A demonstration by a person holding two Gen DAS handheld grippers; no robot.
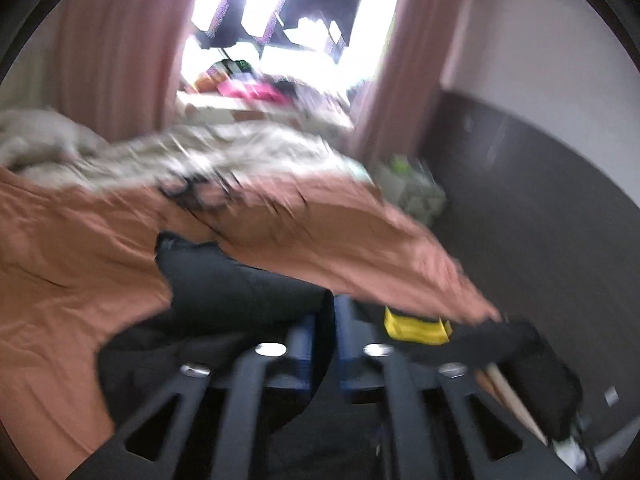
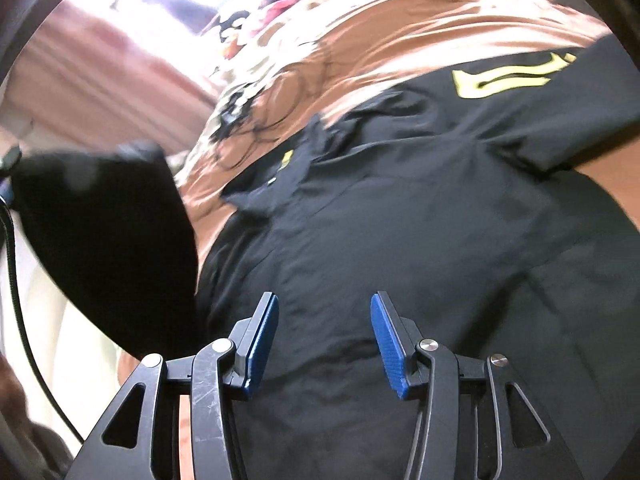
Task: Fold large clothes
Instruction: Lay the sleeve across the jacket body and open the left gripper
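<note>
Right gripper: we see the right gripper [image 2: 324, 336] with its two blue pads [image 2: 262, 344] standing apart, and only a clear gap between them; nothing is gripped.
Black shirt: the black shirt [image 2: 400, 200] lies spread just ahead of and under the right gripper, and it fills most of that view. A yellow print [image 2: 512, 76] sits on it far ahead, to the right.
Orange sheet: the orange sheet [image 2: 400, 32] lies under the shirt and shows beyond it and to the left.
Left gripper: the left gripper [image 1: 328, 340] is much blurred. We see a narrow gap between its blue pads, and dark cloth hangs over the left finger. We cannot tell if the pads press on cloth.
Shirt in the left view: the black cloth [image 1: 224, 280] lies just ahead of the left gripper and to its left, on the orange sheet.
Background: pink curtains [image 1: 120, 40] and a bright window [image 1: 280, 12] are far ahead of the left gripper.
</note>
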